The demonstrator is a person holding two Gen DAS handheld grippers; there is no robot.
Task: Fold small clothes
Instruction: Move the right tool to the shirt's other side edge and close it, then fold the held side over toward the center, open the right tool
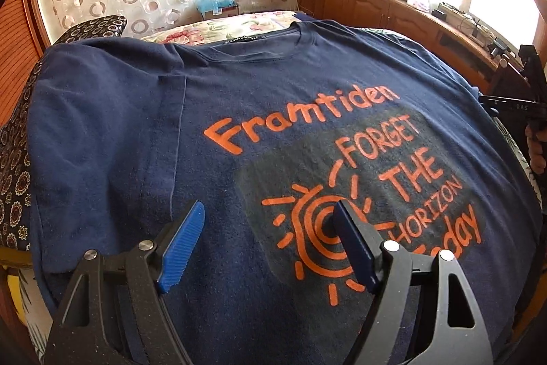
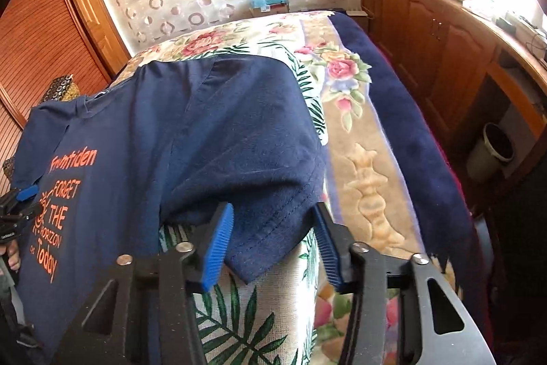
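T-shirt (image 1: 212,112), navy with orange print, lay face up on the floral bed (image 2: 369,180). Above its chest print the left gripper (image 1: 270,242) hung spread wide; the right gripper (image 2: 273,245), also spread, straddled its sleeve hem.

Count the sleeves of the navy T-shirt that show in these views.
2. One sleeve lies flat at the navy T-shirt's left side in the left wrist view; the other sleeve sits between the open right gripper's fingers.
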